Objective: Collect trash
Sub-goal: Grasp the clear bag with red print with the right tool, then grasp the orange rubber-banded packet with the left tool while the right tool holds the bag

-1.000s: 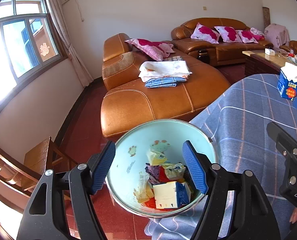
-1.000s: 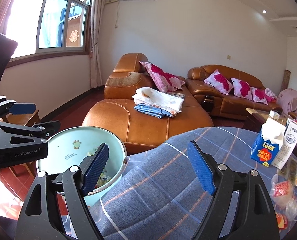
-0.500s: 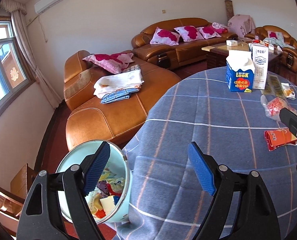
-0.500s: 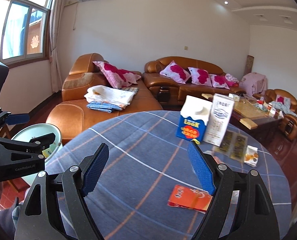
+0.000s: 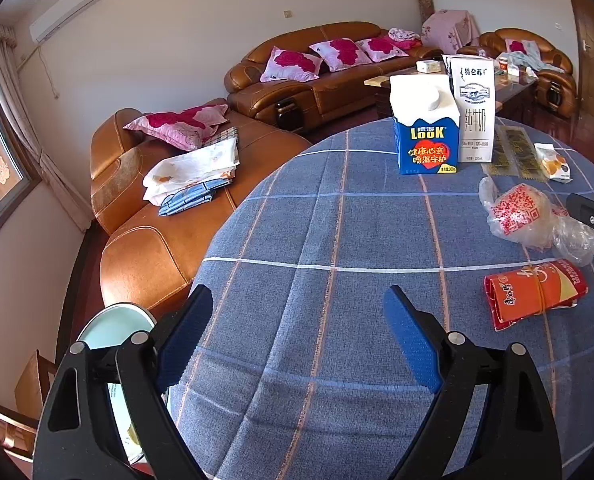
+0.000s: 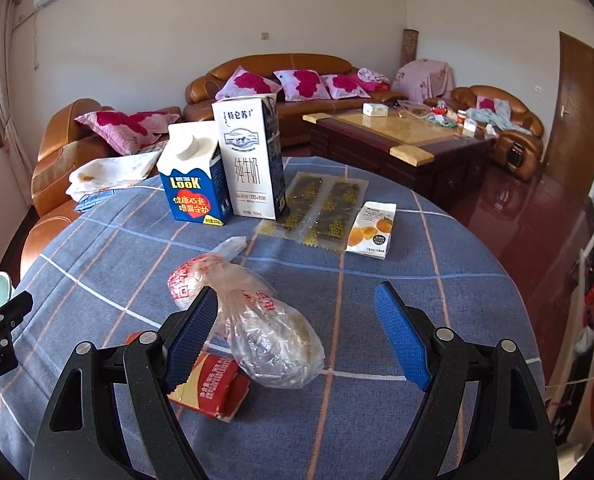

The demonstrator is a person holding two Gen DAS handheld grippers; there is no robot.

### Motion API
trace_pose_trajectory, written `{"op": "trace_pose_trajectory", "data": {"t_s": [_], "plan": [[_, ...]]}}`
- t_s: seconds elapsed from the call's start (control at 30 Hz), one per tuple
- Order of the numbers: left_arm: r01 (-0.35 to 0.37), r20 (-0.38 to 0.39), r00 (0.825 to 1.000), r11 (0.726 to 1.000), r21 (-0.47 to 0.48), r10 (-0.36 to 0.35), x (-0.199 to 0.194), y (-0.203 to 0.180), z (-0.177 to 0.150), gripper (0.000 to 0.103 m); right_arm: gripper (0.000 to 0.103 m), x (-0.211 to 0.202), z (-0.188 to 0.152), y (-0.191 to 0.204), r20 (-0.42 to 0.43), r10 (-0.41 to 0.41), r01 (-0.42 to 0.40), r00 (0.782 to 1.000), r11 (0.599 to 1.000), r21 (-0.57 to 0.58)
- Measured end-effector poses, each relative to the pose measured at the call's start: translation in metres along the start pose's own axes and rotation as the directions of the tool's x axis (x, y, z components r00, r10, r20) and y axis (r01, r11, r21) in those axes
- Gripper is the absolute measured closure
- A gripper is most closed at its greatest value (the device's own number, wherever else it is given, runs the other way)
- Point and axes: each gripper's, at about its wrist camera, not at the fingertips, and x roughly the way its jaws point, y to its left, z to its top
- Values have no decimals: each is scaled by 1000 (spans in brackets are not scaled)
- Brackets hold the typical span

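Both pairs of jaws stand wide apart and grip nothing. The left gripper (image 5: 297, 340) has just been opening its jaws further, with only bare tablecloth (image 5: 337, 240) between them. The right gripper (image 6: 297, 332) is spread over a crumpled clear plastic bag (image 6: 257, 332), whose near end lies between the blue pads without being pinched.

A second ago both cameras looked down at the pale green bin (image 5: 113, 324), which held wrappers and a small carton. Now both have swung away from it to the round table, so the bin shows only as a rim at the table's left edge. This reads as a drop finished and a return for more rubbish.

Taking the plastic bag as the landmark: a flattened red packet (image 6: 213, 384) lies touching its near side, partly under it. Beyond the bag, two dark sachets (image 6: 321, 212) lie flat, with a small white packet printed with oranges (image 6: 371, 230) just to their right. Farther still, left of the sachets, a blue Look carton (image 6: 195, 184) and a taller white milk carton (image 6: 253, 160) stand upright, side by side.

Past the table are a leather sofa (image 5: 317, 76) with rose cushions and a coffee table (image 6: 397, 136).

The bag seems the likely next pick.
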Motion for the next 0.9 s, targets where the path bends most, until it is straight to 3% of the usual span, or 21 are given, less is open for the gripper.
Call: {"op": "trace_pose_trajectory", "data": {"t_s": [0.13,0.17,0.23,0.3,0.4,0.63,0.9], "plan": [[14,-1,1000,1000,2,-14,3,-3,5,16,25,14,2,-2,-61,26,-25,998,1000,10],[16,0,1000,1000,4,-16,3,-4,5,16,30,19,0,-2,-85,44,-43,995,999,17],[23,1,1000,1000,8,-23,2,-6,6,16,47,29,-4,-3,-143,77,-73,987,997,32],[36,-1,999,999,11,-35,1,-10,7,16,81,31,-4,-5,-161,128,-120,979,991,59],[48,-1,999,999,19,-48,-1,-18,7,16,98,24,-6,-6,-154,150,-140,977,988,71],[100,16,995,992,73,-102,-11,-57,9,12,100,-27,-13,-34,-48,23,-17,999,994,112],[201,-34,980,973,110,-198,-7,-103,9,11,100,-53,-38,-62,-24,-62,65,998,987,150]]}}
